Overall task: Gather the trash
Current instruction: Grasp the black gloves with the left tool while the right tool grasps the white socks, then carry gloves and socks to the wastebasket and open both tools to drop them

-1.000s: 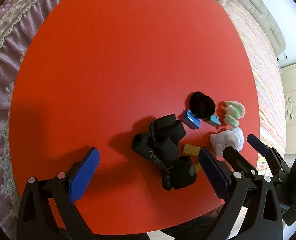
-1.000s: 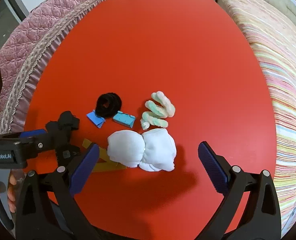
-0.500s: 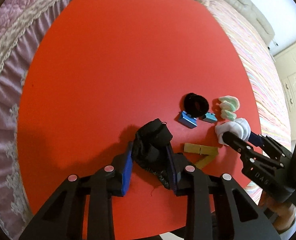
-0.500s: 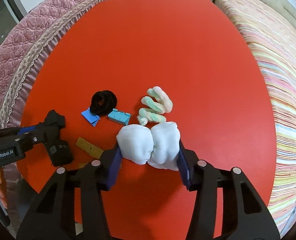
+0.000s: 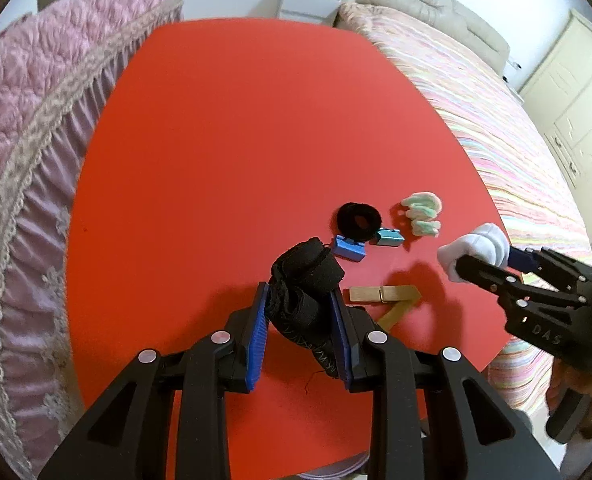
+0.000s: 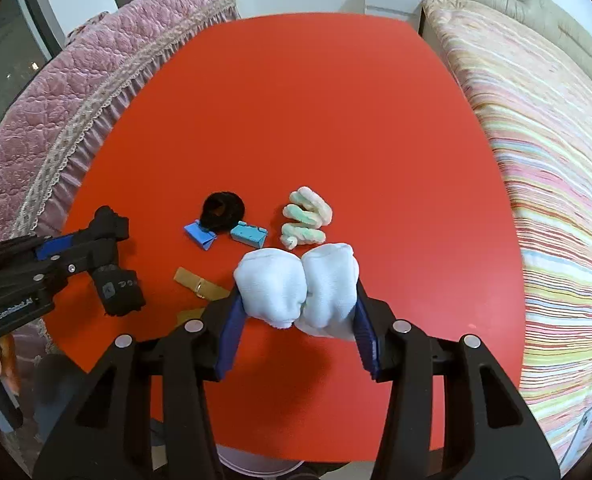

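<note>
On the red table (image 5: 236, 140) my left gripper (image 5: 297, 300) is shut on a black rolled sock bundle (image 5: 303, 276), held just above the surface. My right gripper (image 6: 297, 292) is shut on a white sock bundle (image 6: 296, 280), its blue pads pressing both sides, also raised off the table. The right gripper (image 5: 483, 254) shows at the right of the left wrist view. The left gripper (image 6: 104, 248) with the black bundle (image 6: 116, 288) shows at the left of the right wrist view. A green-and-white twisted piece (image 6: 305, 220) lies just beyond the white bundle.
A black hair ring (image 6: 222, 208), two blue clips (image 6: 200, 234) (image 6: 250, 235) and wooden clothespins (image 6: 198, 282) lie between the grippers. A pink quilted bed (image 6: 76, 92) borders the table's left, a striped bed (image 6: 555, 160) its right, and a white cabinet (image 5: 307, 0) stands behind.
Both grippers went from wide open to shut, the left on the black bundle and the right on the white one. Both bundles have since risen off the table.
</note>
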The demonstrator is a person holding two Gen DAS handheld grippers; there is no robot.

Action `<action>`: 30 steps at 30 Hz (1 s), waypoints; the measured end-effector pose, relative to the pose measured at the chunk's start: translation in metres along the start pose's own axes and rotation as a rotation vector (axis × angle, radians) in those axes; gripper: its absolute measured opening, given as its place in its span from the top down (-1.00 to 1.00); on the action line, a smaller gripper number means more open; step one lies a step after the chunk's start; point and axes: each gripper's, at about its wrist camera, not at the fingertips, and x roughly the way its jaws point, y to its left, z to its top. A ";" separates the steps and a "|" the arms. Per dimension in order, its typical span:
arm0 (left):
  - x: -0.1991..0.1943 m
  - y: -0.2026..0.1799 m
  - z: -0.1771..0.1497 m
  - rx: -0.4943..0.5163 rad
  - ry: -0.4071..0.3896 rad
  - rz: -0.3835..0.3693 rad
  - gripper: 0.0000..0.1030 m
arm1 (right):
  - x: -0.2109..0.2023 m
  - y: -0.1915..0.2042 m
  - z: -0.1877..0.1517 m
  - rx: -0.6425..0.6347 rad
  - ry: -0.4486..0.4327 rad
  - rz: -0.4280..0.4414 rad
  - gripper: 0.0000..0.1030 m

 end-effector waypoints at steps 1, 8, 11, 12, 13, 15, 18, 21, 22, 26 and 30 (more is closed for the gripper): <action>-0.003 -0.003 -0.001 0.020 -0.013 0.006 0.45 | -0.004 0.001 -0.001 -0.001 -0.006 -0.001 0.06; -0.023 -0.025 -0.011 0.114 -0.078 0.041 0.45 | -0.029 0.003 -0.019 0.018 -0.049 -0.003 0.06; -0.032 -0.029 -0.018 0.146 -0.102 0.050 0.45 | -0.042 0.008 -0.027 0.004 -0.067 -0.011 0.06; -0.037 -0.031 -0.020 0.159 -0.113 0.049 0.45 | -0.047 0.011 -0.030 -0.001 -0.075 -0.011 0.06; -0.040 -0.033 -0.022 0.170 -0.121 0.051 0.44 | -0.051 0.013 -0.033 -0.006 -0.081 -0.012 0.06; -0.049 -0.036 -0.029 0.190 -0.137 0.047 0.45 | -0.060 0.018 -0.040 -0.019 -0.096 -0.014 0.06; -0.063 -0.042 -0.039 0.218 -0.156 0.037 0.44 | -0.073 0.024 -0.052 -0.028 -0.114 -0.004 0.06; -0.074 -0.049 -0.051 0.257 -0.171 0.030 0.44 | -0.085 0.030 -0.066 -0.034 -0.131 0.011 0.06; -0.078 -0.051 -0.055 0.271 -0.172 0.026 0.44 | -0.090 0.032 -0.070 -0.036 -0.135 0.016 0.06; -0.087 -0.055 -0.071 0.285 -0.173 0.004 0.44 | -0.106 0.039 -0.087 -0.053 -0.154 0.024 0.06; -0.096 -0.062 -0.087 0.317 -0.177 -0.006 0.44 | -0.118 0.046 -0.104 -0.068 -0.169 0.043 0.06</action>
